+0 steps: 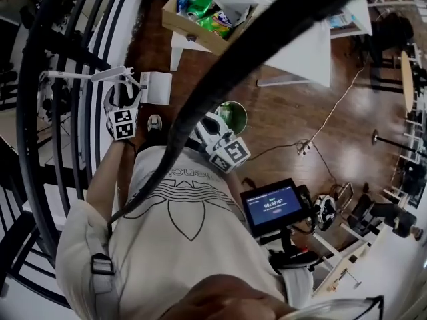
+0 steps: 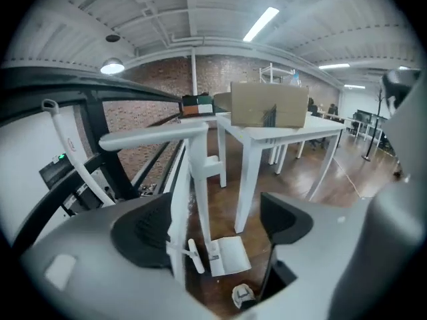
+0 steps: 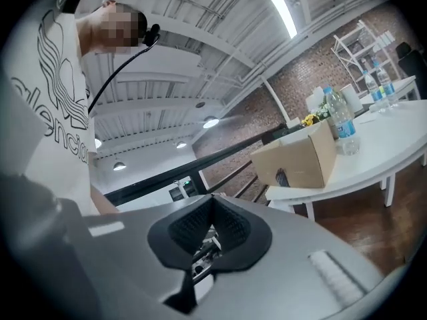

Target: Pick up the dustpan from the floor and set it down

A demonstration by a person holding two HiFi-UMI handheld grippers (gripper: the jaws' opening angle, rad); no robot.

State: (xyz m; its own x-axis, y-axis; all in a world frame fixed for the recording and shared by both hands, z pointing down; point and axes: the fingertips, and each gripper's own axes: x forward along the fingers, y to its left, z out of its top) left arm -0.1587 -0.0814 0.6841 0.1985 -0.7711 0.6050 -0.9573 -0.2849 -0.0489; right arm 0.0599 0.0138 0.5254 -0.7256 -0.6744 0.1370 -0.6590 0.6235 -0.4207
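Note:
A white long-handled dustpan rests on the wooden floor beside the railing. Its pan [image 1: 155, 87] [image 2: 227, 255] lies flat and its handle [image 2: 199, 185] rises upright to a crossbar at the top. My left gripper [image 1: 123, 91] [image 2: 213, 222] is open just above it. In the left gripper view the handle shows in the gap between the jaws, and neither pad presses on it. My right gripper [image 1: 208, 124] [image 3: 212, 229] is held near the person's chest, well away from the dustpan. Its pads meet with nothing between them.
A black and white railing [image 1: 60, 112] runs along the left. A white table [image 1: 300, 45] carries a cardboard box [image 1: 200, 15] of snack bags. A green bin [image 1: 233, 115] stands near the right gripper, and a shoe [image 1: 155, 122] is planted below the pan. Cables cross the floor at right.

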